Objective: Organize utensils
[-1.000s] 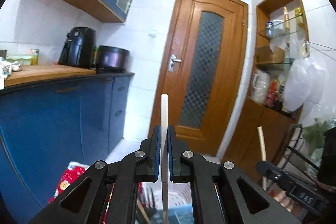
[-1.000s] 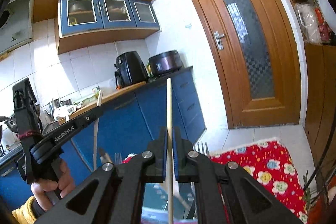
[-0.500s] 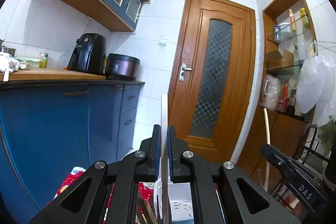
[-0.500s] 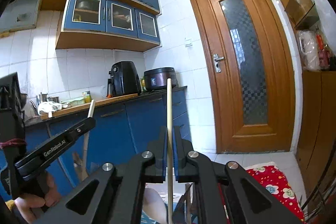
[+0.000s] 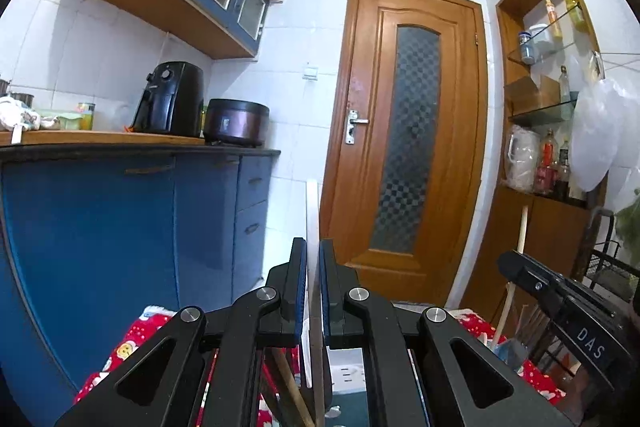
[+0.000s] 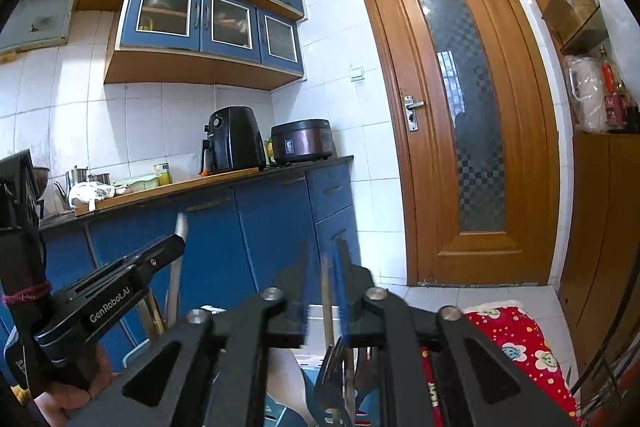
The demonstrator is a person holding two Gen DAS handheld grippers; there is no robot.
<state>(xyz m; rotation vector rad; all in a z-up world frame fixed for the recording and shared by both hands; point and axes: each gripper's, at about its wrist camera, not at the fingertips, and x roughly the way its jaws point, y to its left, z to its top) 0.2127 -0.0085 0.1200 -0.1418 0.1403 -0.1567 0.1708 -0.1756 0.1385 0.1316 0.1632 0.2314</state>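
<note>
We hold two tongs, one in each hand. The left tongs are clamped almost shut on one pale flat stick, which stands upright between the blue pads and pokes up past the fingertips. The right tongs are opening: their jaws stand a little apart, and one thin wooden chopstick stands upright in the gap, touching neither pad as far as we can tell (the jaws are blurred). So we count two sticks, one per tongs.

Below both tongs sits a white utensil holder with more handles and a fork head rising from it; their number we cannot tell. It rests on a red flowered cloth.

In the left view the right tongs show at the lower right, with their chopstick beside them. In the right view the left tongs show at the lower left, gripped by a hand.

Further out we see blue cabinets, one black air fryer, one dark rice cooker and one wooden door.
</note>
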